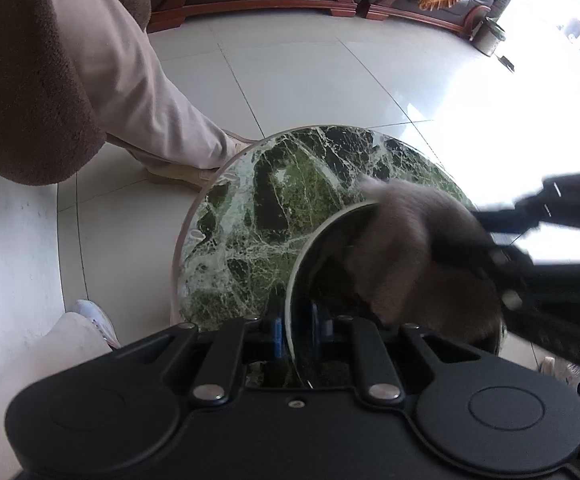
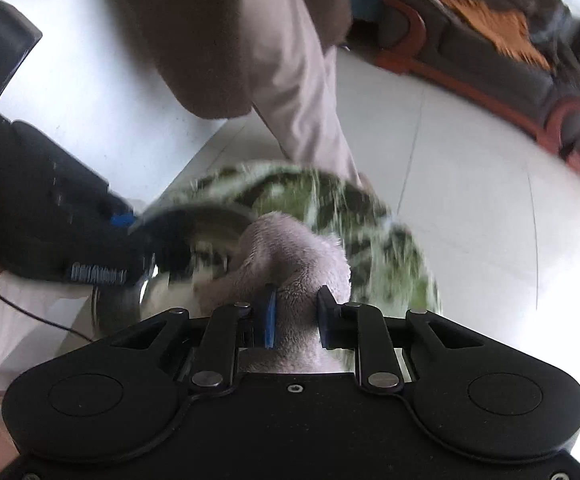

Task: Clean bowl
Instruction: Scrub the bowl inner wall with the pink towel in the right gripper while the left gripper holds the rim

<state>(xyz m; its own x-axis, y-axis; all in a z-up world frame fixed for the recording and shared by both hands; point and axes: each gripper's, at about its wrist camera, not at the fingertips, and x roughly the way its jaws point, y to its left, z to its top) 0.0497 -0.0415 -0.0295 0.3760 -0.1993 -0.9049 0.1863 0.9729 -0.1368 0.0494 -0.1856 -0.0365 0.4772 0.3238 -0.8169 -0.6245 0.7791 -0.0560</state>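
Note:
A shiny metal bowl is tilted on edge over a round green marble table. My left gripper is shut on the bowl's rim, with one blue pad on each side of the wall. A fuzzy grey-pink cloth fills the bowl's far side. In the right wrist view my right gripper is shut on the cloth, which bulges forward against the bowl. The left gripper shows there at the left, clamped on the rim. The right gripper is a dark blur behind the cloth.
A person in a brown coat and light trousers stands close behind the table, shoes at its edge. Another white shoe is at lower left. A sofa with wooden trim and a bin line the tiled floor's far side.

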